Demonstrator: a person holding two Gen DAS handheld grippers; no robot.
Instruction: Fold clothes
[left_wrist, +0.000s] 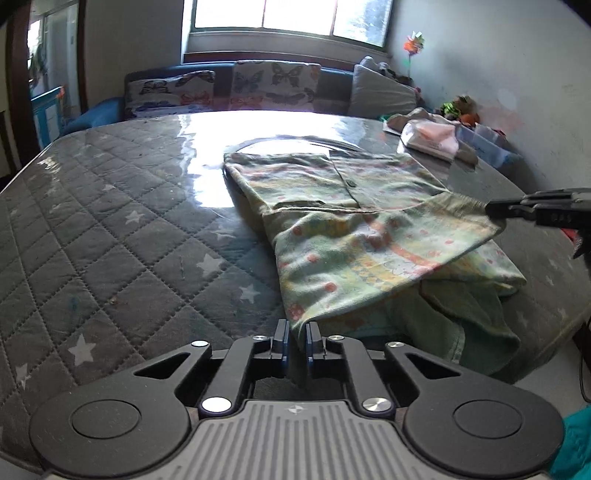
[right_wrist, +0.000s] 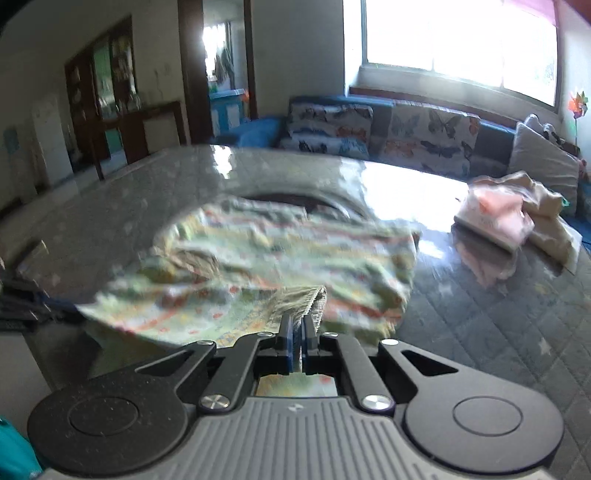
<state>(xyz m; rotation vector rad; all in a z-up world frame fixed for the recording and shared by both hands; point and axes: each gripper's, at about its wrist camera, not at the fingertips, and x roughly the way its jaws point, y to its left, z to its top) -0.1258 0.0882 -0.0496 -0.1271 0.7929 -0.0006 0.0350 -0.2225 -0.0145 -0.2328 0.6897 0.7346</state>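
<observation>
A pale green patterned shirt (left_wrist: 343, 206) with a button placket lies on the quilted grey star-print table (left_wrist: 110, 229). Its near part is lifted off the surface. My left gripper (left_wrist: 297, 328) is shut on the shirt's near left corner, with the cloth pinched between the pads. In the left wrist view, my right gripper (left_wrist: 495, 210) comes in from the right and holds the other corner. The right wrist view is blurred. There the right gripper (right_wrist: 297, 321) is shut on a ribbed hem of the shirt (right_wrist: 280, 251), and the left gripper (right_wrist: 40, 299) shows at the left edge.
Folded pink and cream clothes (left_wrist: 432, 140) are stacked at the table's far right corner. A sofa with butterfly cushions (left_wrist: 273, 85) runs behind the table under a bright window. The wall (left_wrist: 517, 74) is close on the right. A glossy clear sheet covers the tabletop.
</observation>
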